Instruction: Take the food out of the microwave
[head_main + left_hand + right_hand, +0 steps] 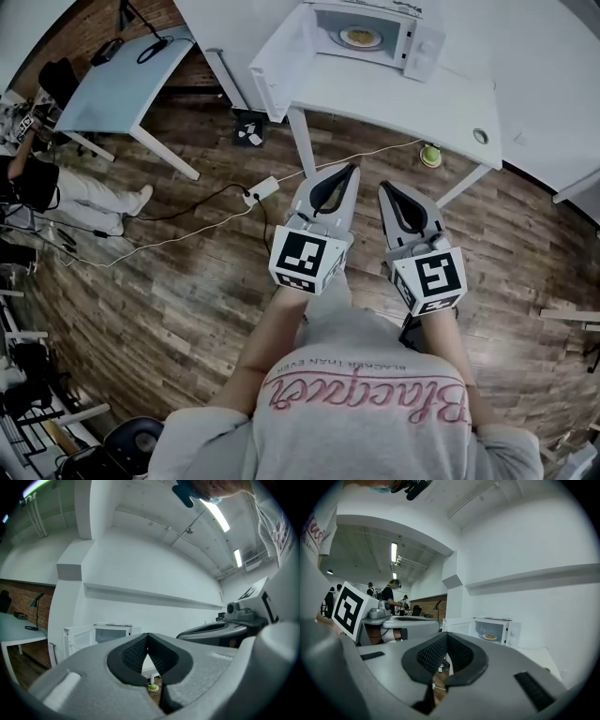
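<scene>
The white microwave (361,37) stands on a white table (403,103) at the top of the head view, its door (281,61) swung open to the left. Inside it lies a plate of yellowish food (361,37), which the right gripper view shows small and far off as the food (490,637). My left gripper (352,169) and right gripper (383,187) are held side by side over the wooden floor, short of the table, both pointing level at it. Both are shut and hold nothing. The microwave (111,633) also appears in the left gripper view.
A green object (430,155) sits on the floor under the table, beside a table leg (302,141). A power strip (261,190) with cables lies on the floor to the left. A second table (122,80) and a seated person (56,187) are at far left.
</scene>
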A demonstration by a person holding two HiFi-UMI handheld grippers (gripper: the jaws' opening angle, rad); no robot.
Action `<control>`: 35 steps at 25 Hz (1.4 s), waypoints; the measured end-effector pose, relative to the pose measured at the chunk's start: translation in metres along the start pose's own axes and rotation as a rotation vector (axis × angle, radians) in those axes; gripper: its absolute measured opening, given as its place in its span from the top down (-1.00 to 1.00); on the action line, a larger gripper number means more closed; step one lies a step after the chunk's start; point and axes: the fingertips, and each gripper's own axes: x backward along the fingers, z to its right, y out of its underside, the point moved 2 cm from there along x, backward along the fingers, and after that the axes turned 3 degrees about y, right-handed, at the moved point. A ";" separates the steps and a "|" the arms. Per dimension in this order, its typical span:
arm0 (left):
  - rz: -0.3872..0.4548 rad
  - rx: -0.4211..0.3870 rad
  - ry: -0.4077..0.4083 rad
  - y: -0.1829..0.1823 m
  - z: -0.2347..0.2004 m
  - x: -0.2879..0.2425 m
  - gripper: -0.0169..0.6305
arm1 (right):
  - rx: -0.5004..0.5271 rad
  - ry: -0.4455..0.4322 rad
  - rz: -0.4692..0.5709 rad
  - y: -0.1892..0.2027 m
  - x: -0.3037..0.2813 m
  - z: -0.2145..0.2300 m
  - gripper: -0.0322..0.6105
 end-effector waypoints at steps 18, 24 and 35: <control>-0.024 0.021 0.100 0.011 -0.121 -0.140 0.93 | -0.004 0.096 -0.033 -0.007 -0.152 0.083 0.87; -0.029 0.029 0.112 0.015 -0.141 -0.173 0.93 | -0.008 0.114 -0.057 -0.003 -0.178 0.106 0.87; -0.064 0.023 0.091 0.031 -0.172 -0.236 0.93 | -0.018 0.100 -0.064 0.007 -0.232 0.159 0.87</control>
